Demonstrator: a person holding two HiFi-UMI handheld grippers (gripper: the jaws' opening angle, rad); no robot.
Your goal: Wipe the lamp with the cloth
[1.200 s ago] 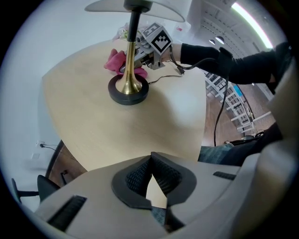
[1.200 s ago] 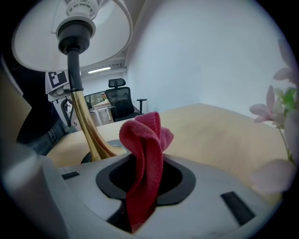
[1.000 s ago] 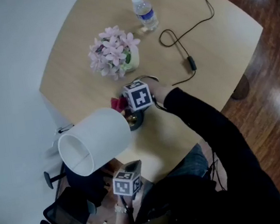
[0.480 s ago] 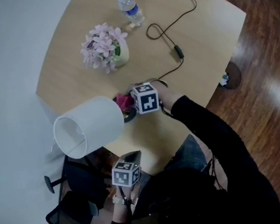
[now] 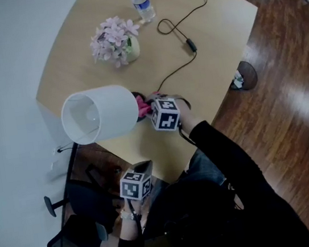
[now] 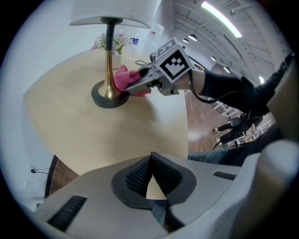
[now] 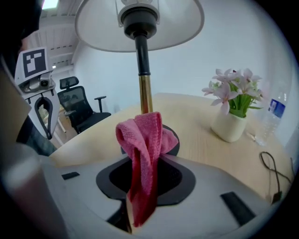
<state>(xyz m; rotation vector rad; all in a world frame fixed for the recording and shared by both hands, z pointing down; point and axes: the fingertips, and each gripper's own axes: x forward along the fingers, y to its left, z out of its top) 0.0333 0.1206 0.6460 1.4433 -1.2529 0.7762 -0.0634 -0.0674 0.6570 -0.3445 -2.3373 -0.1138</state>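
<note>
Counting one lamp (image 5: pixel 98 114), one cloth (image 7: pixel 142 140), one flower vase (image 5: pixel 113 39), one bottle (image 5: pixel 141 4) and one cable (image 5: pixel 181 30). The folded pink cloth is pinched in the right gripper's (image 7: pixel 140 189) jaws and touches the brass stem above the dark base. The left gripper (image 6: pixel 150 186), at the lamp's 6 o'clock, is closed and empty. A second ago the right gripper was at the base's 1 o'clock; now it is at 4 o'clock.

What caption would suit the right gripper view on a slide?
Right gripper clamps a pink cloth by the brass stem of the table lamp; flowers and water bottle beyond.
</note>
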